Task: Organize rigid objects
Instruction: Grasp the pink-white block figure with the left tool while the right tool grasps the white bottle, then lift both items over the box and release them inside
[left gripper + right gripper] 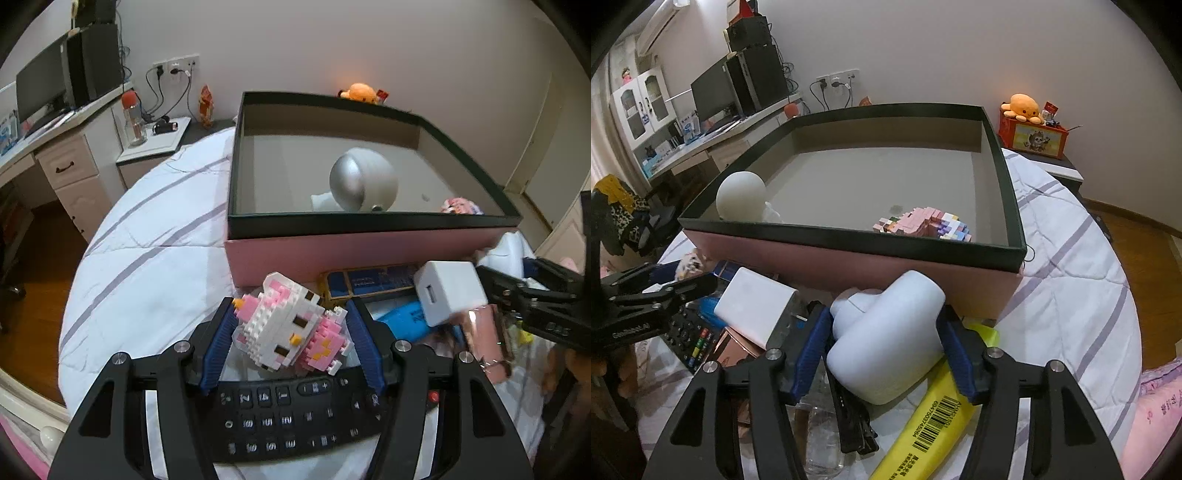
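Far ahead to the left, a dark monitor (38, 86) and a black computer tower (94, 61) stand on a white desk (55, 127). A red-capped bottle (133, 120) stands on the nightstand (155, 146) beside it. Cables hang from a wall socket (176, 67). An orange plush octopus (1024, 107) sits on a red box (1034, 139) ahead to the right. Beneath lies the striped white quilt (147, 266).
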A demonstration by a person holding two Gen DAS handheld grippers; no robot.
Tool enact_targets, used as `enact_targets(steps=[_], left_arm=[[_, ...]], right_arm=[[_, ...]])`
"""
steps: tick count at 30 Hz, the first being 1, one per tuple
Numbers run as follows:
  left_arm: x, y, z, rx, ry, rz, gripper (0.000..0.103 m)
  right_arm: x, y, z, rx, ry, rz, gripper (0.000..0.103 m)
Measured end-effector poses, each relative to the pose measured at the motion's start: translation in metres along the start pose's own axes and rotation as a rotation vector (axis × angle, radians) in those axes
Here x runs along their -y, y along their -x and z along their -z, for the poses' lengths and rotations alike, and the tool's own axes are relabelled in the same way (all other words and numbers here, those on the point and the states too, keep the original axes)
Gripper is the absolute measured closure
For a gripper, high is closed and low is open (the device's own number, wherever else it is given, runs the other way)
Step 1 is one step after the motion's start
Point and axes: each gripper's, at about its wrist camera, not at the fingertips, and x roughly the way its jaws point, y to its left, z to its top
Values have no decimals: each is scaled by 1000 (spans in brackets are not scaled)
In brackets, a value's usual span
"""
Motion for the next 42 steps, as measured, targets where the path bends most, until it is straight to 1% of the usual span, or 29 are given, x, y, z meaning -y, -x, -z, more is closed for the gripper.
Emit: enact_targets(steps=[3,6,9,10,13,21,24,26,27,29,30,32,33,36,38,39,41,42], left_arm=[[0,7,0,6,-10,-9,42],[2,10,1,9,-18,-4,42],[1,14,2,14,-20,1,42],[2,16,3,16,-24,1,42],[2,23,4,25,-22,11,42],[1,40,5,59,-2,49,42],[0,47,6,80,21,66,42],[1,52,7,97,30,73,42],[2,54,7,102,33,73,42],[5,59,9,118,34,88,42],[6,62,9,130,39,99,42],[8,69,9,156,47,107,42],[9,72,8,164,48,104,42],[12,87,6,206,52,94,42],[14,102,4,249,59,78,42],[14,107,3,262,58,71,42],[16,120,2,294,57,62,42],[17,127,2,313,61,50,42]], right_arm=[[-1,0,1,1,0,10,41],[-2,-1,1,2,-2,16,39],[-1,-2,2,7,-5,4,39],[-1,-1,3,10,-4,2,40],[0,3,4,26,-4,2,47],[-3,17,7,59,-7,1,49],[-5,27,8,92,-10,4,49],[-7,37,8,137,-10,9,49],[-8,40,8,141,-8,7,49],[-10,49,8,181,-4,7,49],[-11,51,9,181,-3,5,49],[-13,59,10,210,-1,5,49],[-15,63,10,207,1,1,49],[-21,77,10,242,15,-6,49],[-27,91,10,286,26,-9,49],[-30,96,9,289,34,-10,49],[-37,114,10,352,45,-14,49],[-41,122,10,366,52,-15,49]])
